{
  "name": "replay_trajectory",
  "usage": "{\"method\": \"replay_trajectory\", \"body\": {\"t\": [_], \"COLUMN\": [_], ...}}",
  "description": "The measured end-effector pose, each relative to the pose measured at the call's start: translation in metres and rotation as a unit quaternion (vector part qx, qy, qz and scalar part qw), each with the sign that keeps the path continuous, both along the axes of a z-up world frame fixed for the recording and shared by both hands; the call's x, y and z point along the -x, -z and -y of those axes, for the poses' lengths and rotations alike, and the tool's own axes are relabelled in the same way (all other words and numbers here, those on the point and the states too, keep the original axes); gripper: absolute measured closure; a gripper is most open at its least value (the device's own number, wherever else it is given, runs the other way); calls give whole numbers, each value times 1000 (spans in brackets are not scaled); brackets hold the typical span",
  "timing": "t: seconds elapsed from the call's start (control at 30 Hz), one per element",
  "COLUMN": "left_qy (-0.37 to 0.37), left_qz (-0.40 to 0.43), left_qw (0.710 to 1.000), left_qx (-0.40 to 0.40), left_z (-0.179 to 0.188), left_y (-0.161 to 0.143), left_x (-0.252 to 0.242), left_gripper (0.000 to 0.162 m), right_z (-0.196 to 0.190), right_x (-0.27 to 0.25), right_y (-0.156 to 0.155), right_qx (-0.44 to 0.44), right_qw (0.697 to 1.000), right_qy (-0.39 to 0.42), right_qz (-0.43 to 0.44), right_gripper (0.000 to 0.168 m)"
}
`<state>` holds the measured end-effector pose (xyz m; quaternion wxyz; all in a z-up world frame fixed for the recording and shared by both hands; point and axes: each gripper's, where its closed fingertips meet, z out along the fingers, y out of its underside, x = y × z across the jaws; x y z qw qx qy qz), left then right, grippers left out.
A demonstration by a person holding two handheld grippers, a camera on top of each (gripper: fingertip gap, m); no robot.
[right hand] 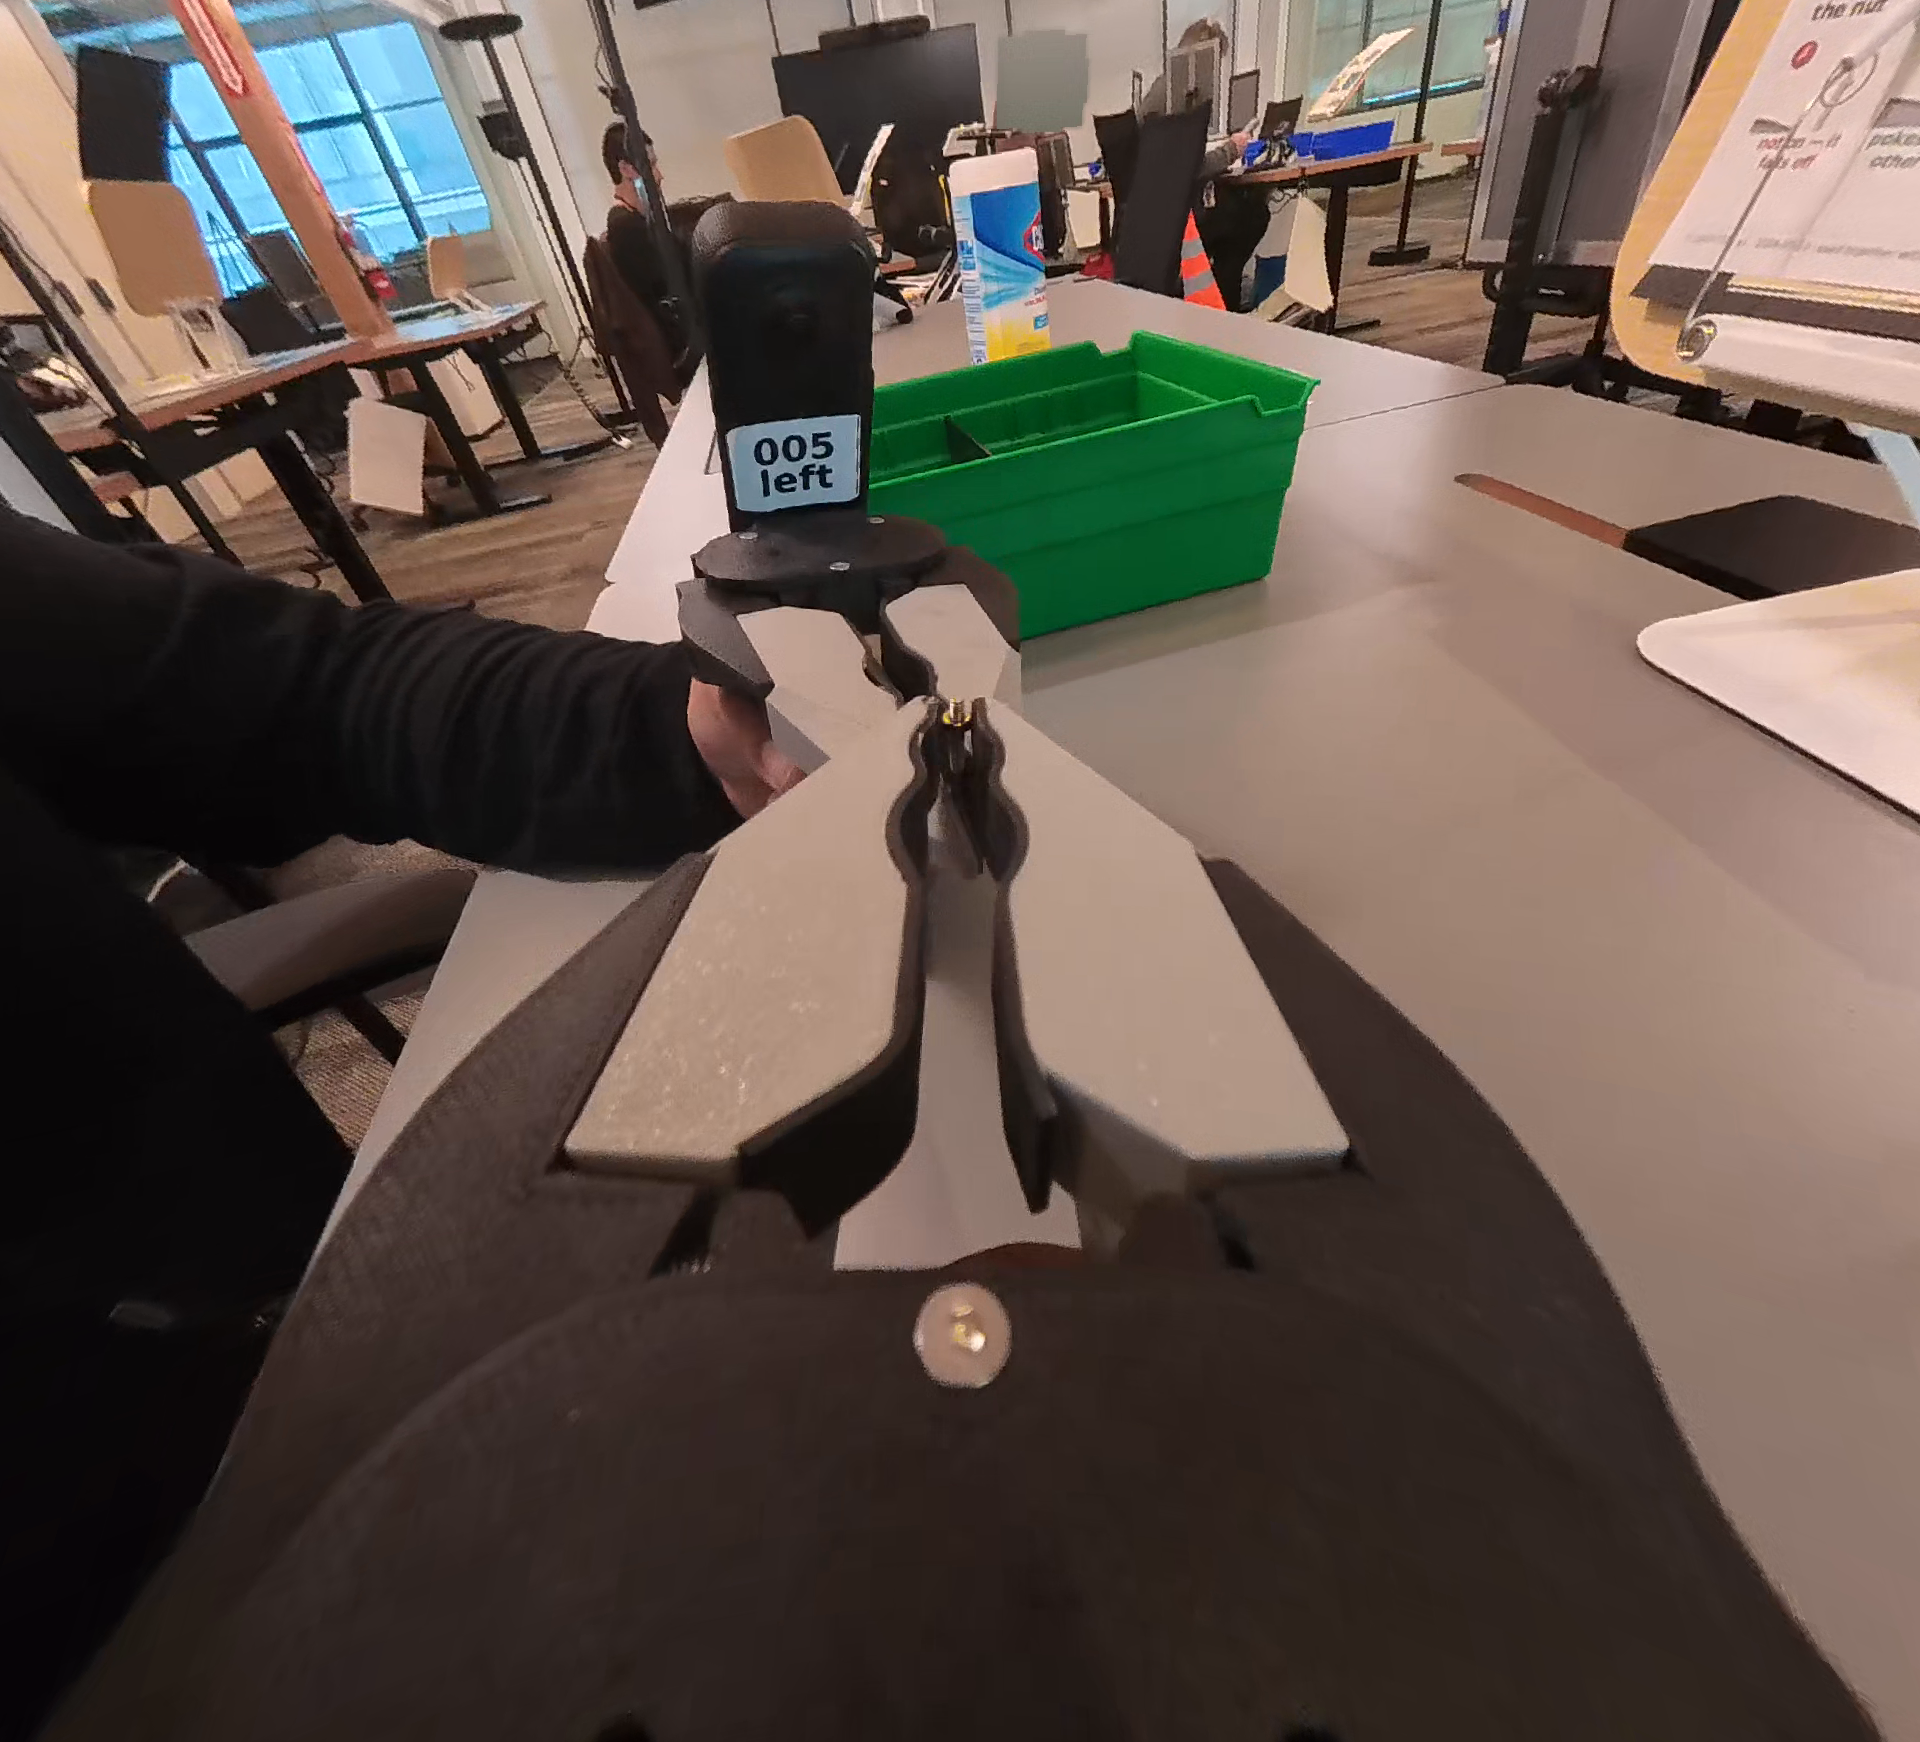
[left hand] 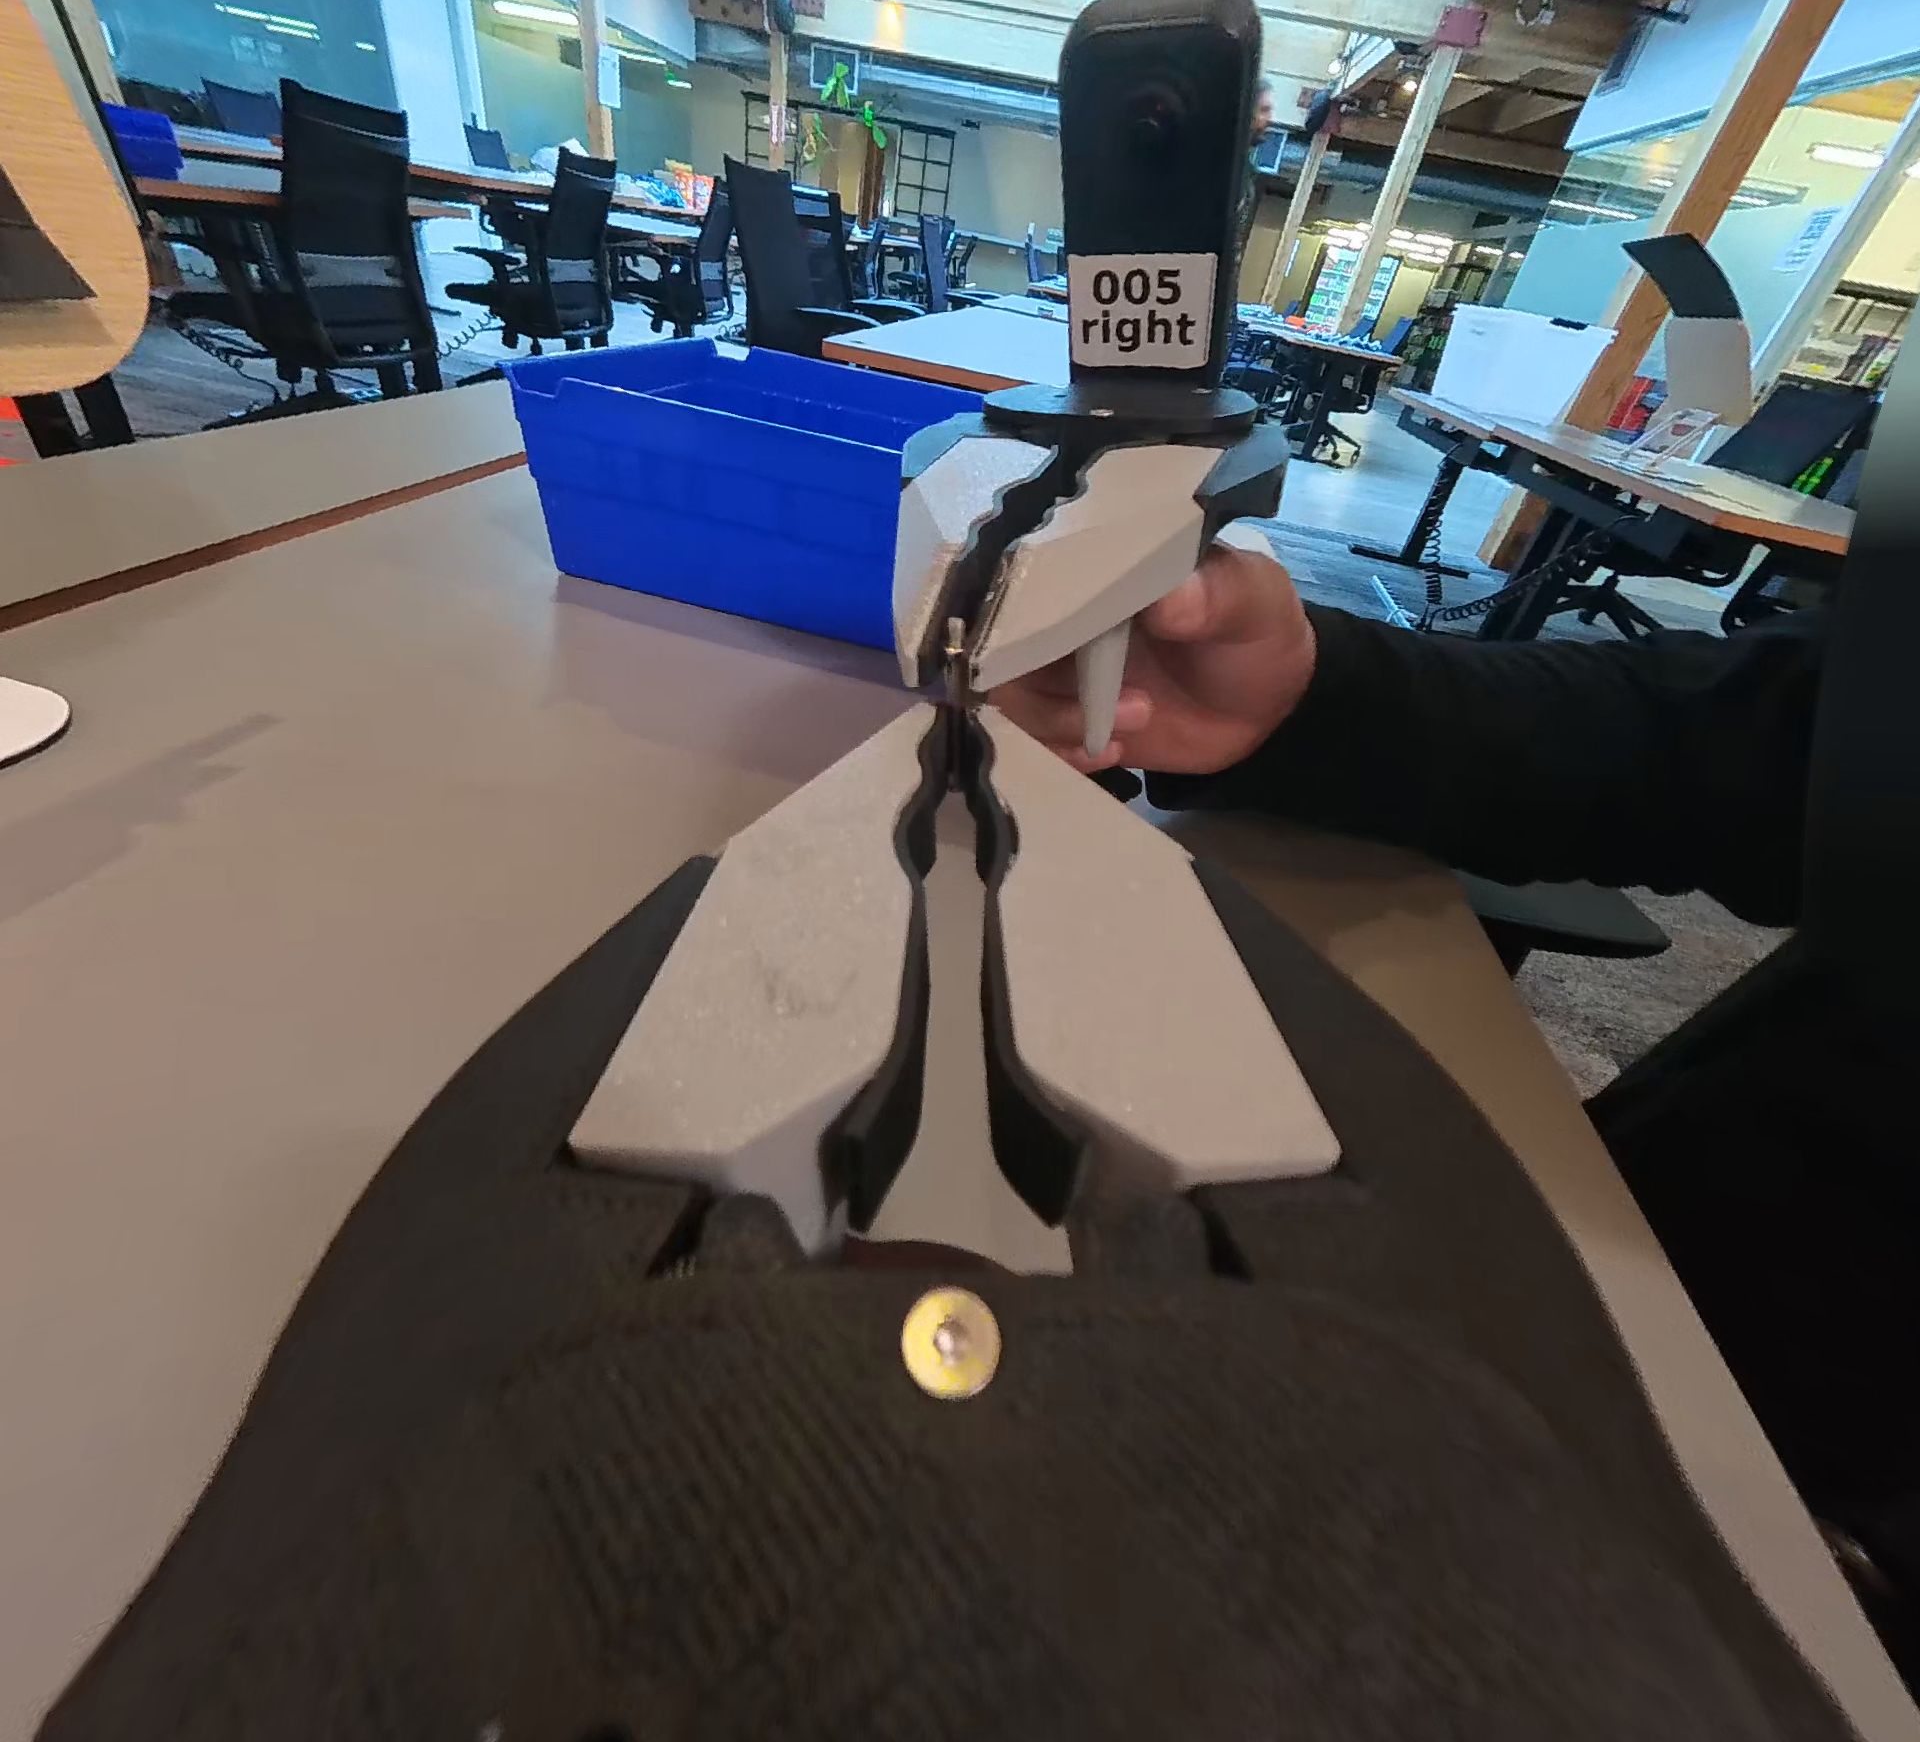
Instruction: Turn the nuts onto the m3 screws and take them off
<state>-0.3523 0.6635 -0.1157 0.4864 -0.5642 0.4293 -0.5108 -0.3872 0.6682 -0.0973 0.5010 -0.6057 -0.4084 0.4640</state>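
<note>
My two grippers meet tip to tip above the grey table [left hand: 312, 809]. In the left wrist view my left gripper [left hand: 951, 724] is shut, its tips pinched on a tiny nut that is mostly hidden. Facing it, my right gripper [left hand: 962, 666] is shut on a thin metal screw [left hand: 954, 643] that points down to the left tips. In the right wrist view my right gripper [right hand: 953, 728] is shut. A small brass-coloured nut on the screw end [right hand: 951, 709] shows right at its tips. The left gripper [right hand: 933, 690] touches it from behind.
A blue bin [left hand: 717, 487] stands on the table behind the right gripper. A green divided bin [right hand: 1081, 487] and a wipes canister [right hand: 1003, 258] stand behind the left gripper. An instruction sheet on a stand [right hand: 1787, 134] and its white base [right hand: 1787, 664] are at the right. Hands [left hand: 1216, 664] hold the grippers. The tips of both grippers are at nearly the same place.
</note>
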Motion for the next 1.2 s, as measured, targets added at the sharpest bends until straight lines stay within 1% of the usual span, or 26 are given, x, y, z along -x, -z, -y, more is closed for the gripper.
{"method": "replay_trajectory", "body": {"t": [0.1, 0.13, 0.2, 0.3, 0.33, 0.37, 0.4, 0.43, 0.5, 0.53, 0.57, 0.6, 0.63, 0.7, 0.8, 0.83, 0.87, 0.9, 0.93, 1.0, 1.03, 1.13, 1.2], "left_qy": [-9, -9, -12, -33, -41, -43, -41, -38, -37, -34, -31, -30, -29, -28, -30, -30, -31, -32, -32, -32, -33, -31, -31], "left_qz": [-1, 0, -2, -10, -16, -23, -29, -32, -33, -36, -40, -46, -51, -56, -56, -54, -51, -50, -50, -51, -51, -57, -61], "left_qw": [1000, 1000, 1000, 999, 999, 998, 998, 998, 998, 998, 998, 998, 998, 998, 998, 998, 998, 998, 997, 997, 997, 997, 997], "left_qx": [14, 19, 28, 32, 32, 29, 27, 25, 26, 27, 29, 29, 28, 21, 20, 24, 29, 35, 40, 47, 48, 47, 45], "left_z": [-2, -3, -4, -12, -14, -15, -14, -13, -12, -10, -9, -8, -7, -6, -6, -7, -8, -10, -11, -12, -13, -13, -12], "left_y": [1, 1, 3, 6, 9, 11, 13, 13, 13, 14, 16, 17, 19, 20, 20, 20, 20, 20, 20, 21, 21, 23, 24], "left_x": [-2, -2, -3, -3, -3, -3, -3, -4, -5, -6, -7, -8, -9, -10, -10, -9, -9, -8, -7, -6, -5, -7, -7], "left_gripper": [162, 158, 139, 116, 112, 112, 112, 112, 114, 115, 115, 116, 116, 117, 117, 117, 117, 117, 117, 117, 117, 117, 117], "right_z": [-3, -4, -8, -12, -13, -12, -6, -2, -5, -7, -11, -17, -24, -36, -56, -62, -67, -72, -76, -84, -87, -91, -89], "right_x": [-1, -2, -5, -19, -28, -41, -58, -82, -151, -187, -222, -255, -285, -331, -372, -382, -391, -397, -401, -403, -398, -360, -312], "right_y": [1, 2, 1, -10, -16, -27, -45, -64, -93, -101, -100, -90, -71, -25, 33, 48, 59, 64, 64, 49, 37, -15, -48], "right_qx": [4, -1, -10, 1, 5, 13, 5, -20, -75, -82, -70, -42, 0, 87, 139, 152, 162, 169, 167, 145, 132, 68, 21], "right_qw": [1000, 1000, 999, 998, 996, 994, 992, 987, 959, 942, 927, 914, 900, 874, 830, 813, 797, 785, 777, 771, 775, 802, 834], "right_qy": [12, 19, 41, 67, 83, 103, 118, 154, 274, 325, 364, 396, 421, 448, 482, 492, 502, 509, 514, 525, 524, 506, 467], "right_qz": [6, 11, 15, -16, -25, -35, -46, -44, -3, 21, 48, 80, 113, 168, 246, 272, 294, 310, 322, 330, 328, 309, 294], "right_gripper": [167, 167, 167, 167, 167, 167, 167, 167, 167, 166, 166, 167, 167, 166, 165, 159, 148, 142, 142, 141, 139, 135, 132]}}
